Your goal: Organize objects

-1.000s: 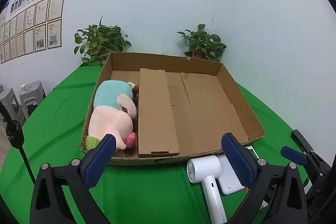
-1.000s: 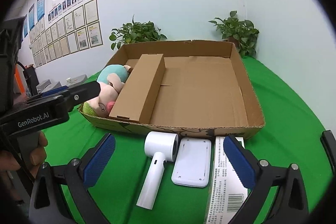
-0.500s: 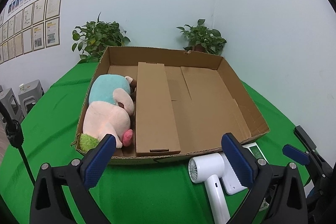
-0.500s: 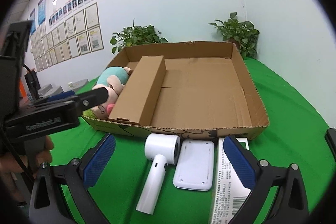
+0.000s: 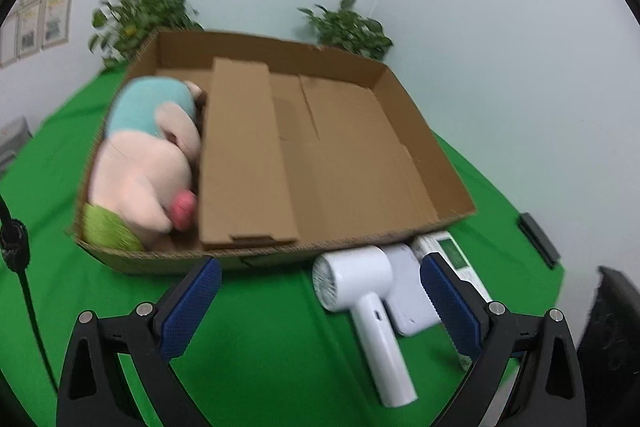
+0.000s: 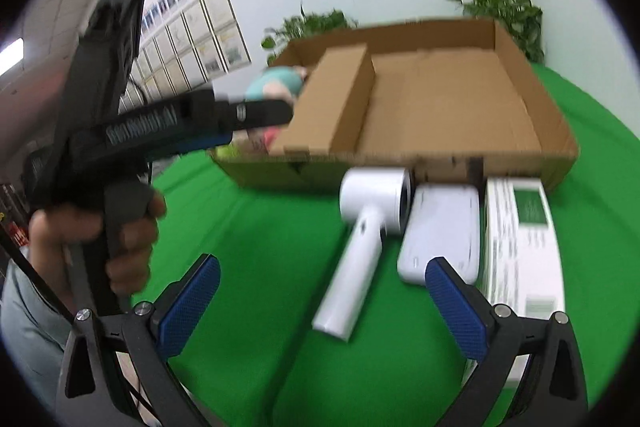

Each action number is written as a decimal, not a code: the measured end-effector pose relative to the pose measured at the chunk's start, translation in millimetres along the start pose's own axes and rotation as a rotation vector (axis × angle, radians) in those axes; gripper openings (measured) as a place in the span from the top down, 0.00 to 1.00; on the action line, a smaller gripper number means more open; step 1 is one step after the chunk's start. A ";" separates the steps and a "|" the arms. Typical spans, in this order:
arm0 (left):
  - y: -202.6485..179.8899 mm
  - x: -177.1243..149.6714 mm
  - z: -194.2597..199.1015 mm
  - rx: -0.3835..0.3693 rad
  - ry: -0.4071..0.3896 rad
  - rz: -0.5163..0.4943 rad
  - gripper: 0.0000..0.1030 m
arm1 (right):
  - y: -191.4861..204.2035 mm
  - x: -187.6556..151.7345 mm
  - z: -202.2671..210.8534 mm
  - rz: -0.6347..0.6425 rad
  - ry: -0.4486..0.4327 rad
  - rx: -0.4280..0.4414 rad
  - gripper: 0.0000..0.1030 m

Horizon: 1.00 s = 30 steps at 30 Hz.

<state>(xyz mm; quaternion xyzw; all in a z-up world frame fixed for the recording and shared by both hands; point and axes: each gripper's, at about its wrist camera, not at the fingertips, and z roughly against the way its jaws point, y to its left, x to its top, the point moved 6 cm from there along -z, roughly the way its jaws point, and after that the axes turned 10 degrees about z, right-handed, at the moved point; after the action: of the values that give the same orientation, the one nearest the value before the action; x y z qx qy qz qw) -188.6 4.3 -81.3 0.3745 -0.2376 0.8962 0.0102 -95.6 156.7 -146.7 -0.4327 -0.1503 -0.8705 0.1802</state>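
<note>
Desk: green-cloth-covered desk (image 5: pixel 280 327), white walls, leafy potted plants (image 5: pixel 348 27) behind the shallow brown cardboard box (image 5: pixel 420 147).
Writing: blurred lettering on the left gripper (image 6: pixel 260 115), unreadable.
Dryer: white plastic hair dryer (image 6: pixel 360 227) lies just before the box.
Plush: pink-and-teal plush toy (image 5: pixel 148 155) inside the box's left end.
Jaws: right gripper (image 6: pixel 320 303) spread, empty; left gripper spread, empty.
</note>
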 end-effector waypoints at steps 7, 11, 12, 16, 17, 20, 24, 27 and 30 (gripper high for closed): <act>-2.3 -19.7 -38.8 -0.135 0.168 0.057 0.08 | 3.7 -12.7 -23.7 -0.006 0.090 -0.017 0.18; -3.4 -27.9 -59.0 -0.182 0.236 0.093 0.11 | 6.1 -22.1 -39.1 -0.009 0.164 -0.044 0.37; -4.8 -32.2 -62.9 -0.199 0.254 0.107 0.13 | 6.6 -23.9 -42.2 -0.005 0.180 -0.050 0.47; -9.7 -44.6 -75.5 -0.235 0.304 0.118 0.21 | 7.0 -28.7 -48.3 0.017 0.219 -0.083 0.67; -11.2 -48.7 -76.9 -0.245 0.317 0.120 0.22 | 7.2 -28.8 -47.9 0.019 0.224 -0.081 0.68; -14.1 -59.4 -83.0 -0.263 0.359 0.131 0.28 | 6.4 -30.2 -44.2 0.003 0.232 -0.076 0.70; -21.3 -84.2 -78.7 -0.276 0.420 0.157 0.28 | 9.2 -40.7 -27.8 -0.013 0.249 -0.061 0.72; -26.9 -100.0 -73.6 -0.293 0.435 0.174 0.28 | 14.1 -52.3 -11.0 -0.023 0.267 -0.039 0.74; -32.0 -109.7 -68.9 -0.299 0.437 0.185 0.28 | 21.0 -59.5 -0.3 -0.022 0.284 -0.019 0.74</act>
<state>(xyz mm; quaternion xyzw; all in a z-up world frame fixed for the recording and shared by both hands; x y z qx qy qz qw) -149.4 80.1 -184.0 0.1432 -0.3927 0.9078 0.0344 -53.1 148.9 -192.6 -0.3051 -0.1198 -0.9263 0.1859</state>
